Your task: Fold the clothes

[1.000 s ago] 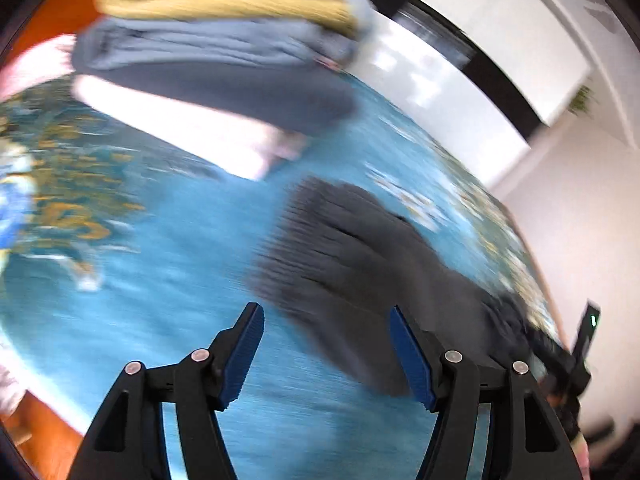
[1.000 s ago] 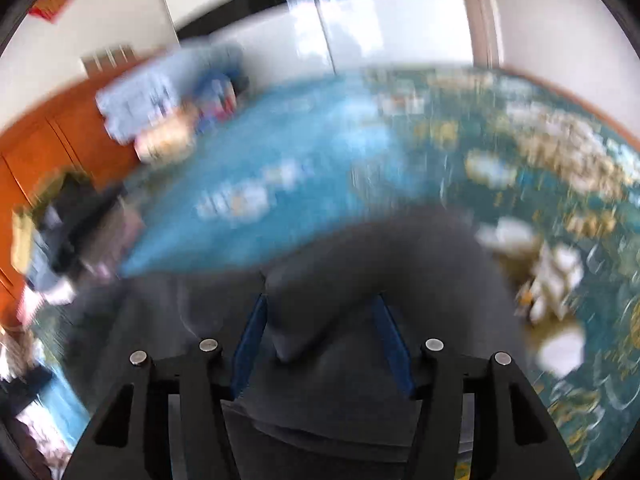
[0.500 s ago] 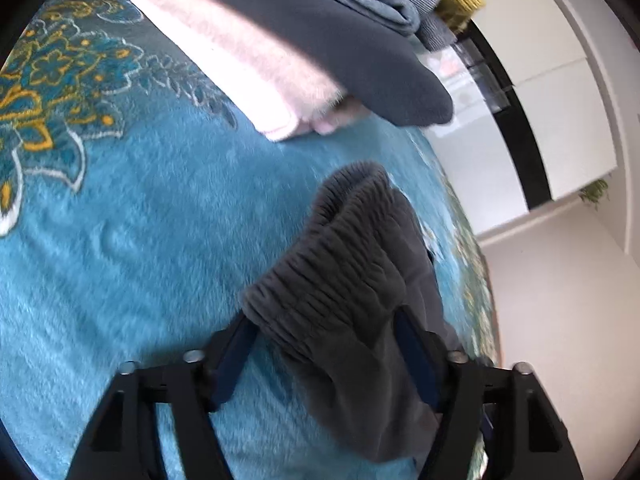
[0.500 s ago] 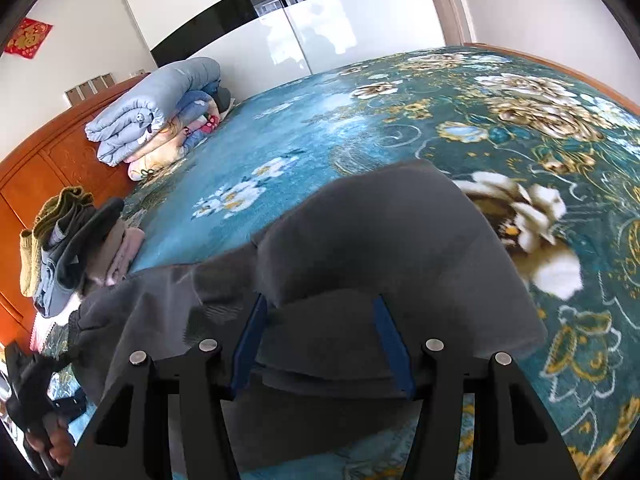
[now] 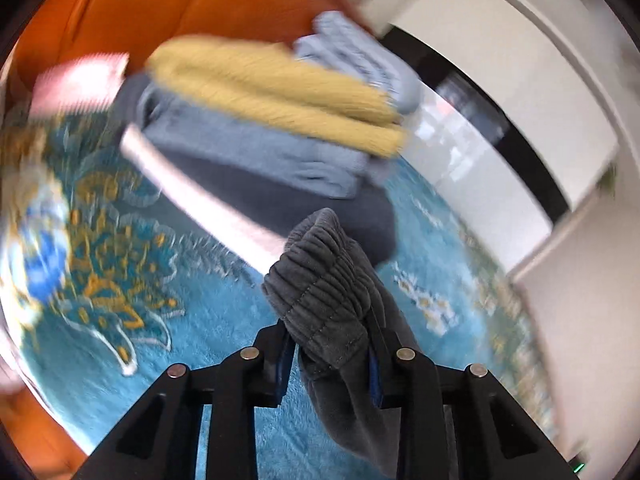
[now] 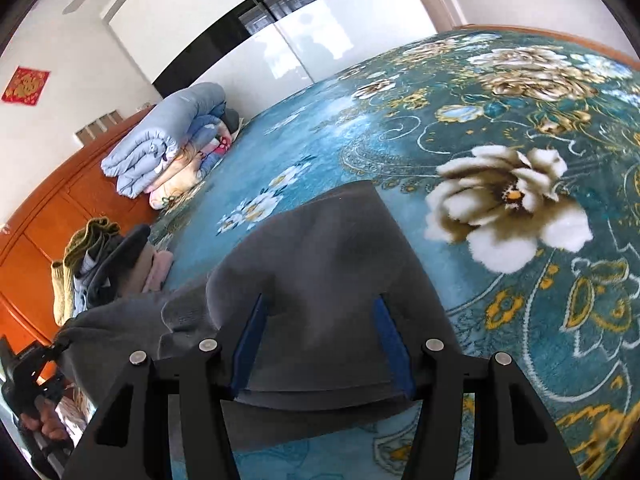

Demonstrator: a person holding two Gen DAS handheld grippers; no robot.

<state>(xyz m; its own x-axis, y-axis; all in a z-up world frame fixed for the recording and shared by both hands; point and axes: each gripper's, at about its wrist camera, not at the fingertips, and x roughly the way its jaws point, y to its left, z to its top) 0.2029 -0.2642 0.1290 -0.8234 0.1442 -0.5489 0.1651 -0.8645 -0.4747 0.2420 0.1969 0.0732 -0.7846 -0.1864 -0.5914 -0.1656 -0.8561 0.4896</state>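
Note:
Dark grey sweatpants point(image 6: 320, 280) lie partly folded on the teal flowered bedspread point(image 6: 520, 128). In the left wrist view, my left gripper point(image 5: 330, 354) is shut on the ribbed elastic waistband point(image 5: 320, 280) and holds it above the bed. In the right wrist view, my right gripper point(image 6: 320, 344) has its jaws wide apart, with the folded grey cloth lying between and under the blue pads point(image 6: 248, 340). The left gripper and the hand that holds it also show at the far left of the right wrist view point(image 6: 32, 364).
A stack of folded clothes point(image 5: 272, 128), yellow, blue-grey, dark and pink, sits on the bed by the orange wooden headboard point(image 5: 180, 0). Rolled quilts point(image 6: 168, 144) lie further along the headboard. White wardrobe doors point(image 6: 320, 36) stand behind the bed.
My left gripper has shut on the sweatpants' waistband and lifted it, with the view swinging up towards the clothes stack. The right gripper stays open over the folded cloth.

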